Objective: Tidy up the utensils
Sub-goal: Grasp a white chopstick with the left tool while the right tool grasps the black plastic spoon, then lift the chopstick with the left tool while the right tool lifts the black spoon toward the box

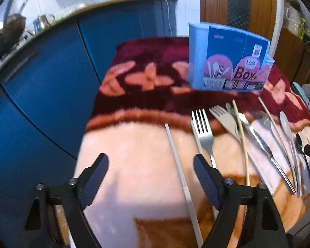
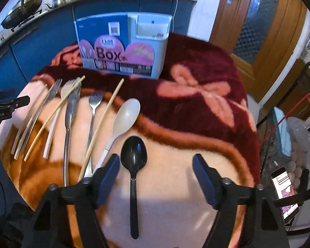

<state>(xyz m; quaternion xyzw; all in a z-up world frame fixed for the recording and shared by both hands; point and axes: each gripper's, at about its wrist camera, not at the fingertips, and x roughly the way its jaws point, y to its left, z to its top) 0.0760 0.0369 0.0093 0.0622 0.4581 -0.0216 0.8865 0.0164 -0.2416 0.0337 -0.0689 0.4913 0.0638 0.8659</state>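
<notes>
- Your right gripper (image 2: 156,162) stands spread, the black spoon (image 2: 134,165) lying untouched between its fingers.
- Your left gripper (image 1: 150,163) stands spread over a white chopstick (image 1: 180,171), clear of it.

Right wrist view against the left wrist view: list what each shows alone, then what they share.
Only the right wrist view: the box's white side pocket, a lit phone off the table's right edge, and the right gripper open, with the black spoon lying between its fingers, untouched.

Only the left wrist view: the left gripper open over bare blanket, a pale chopstick running between its fingers.

Both: the blue utensil box, the forks, the white spoon, the black spoon, the blue cabinets.
</notes>
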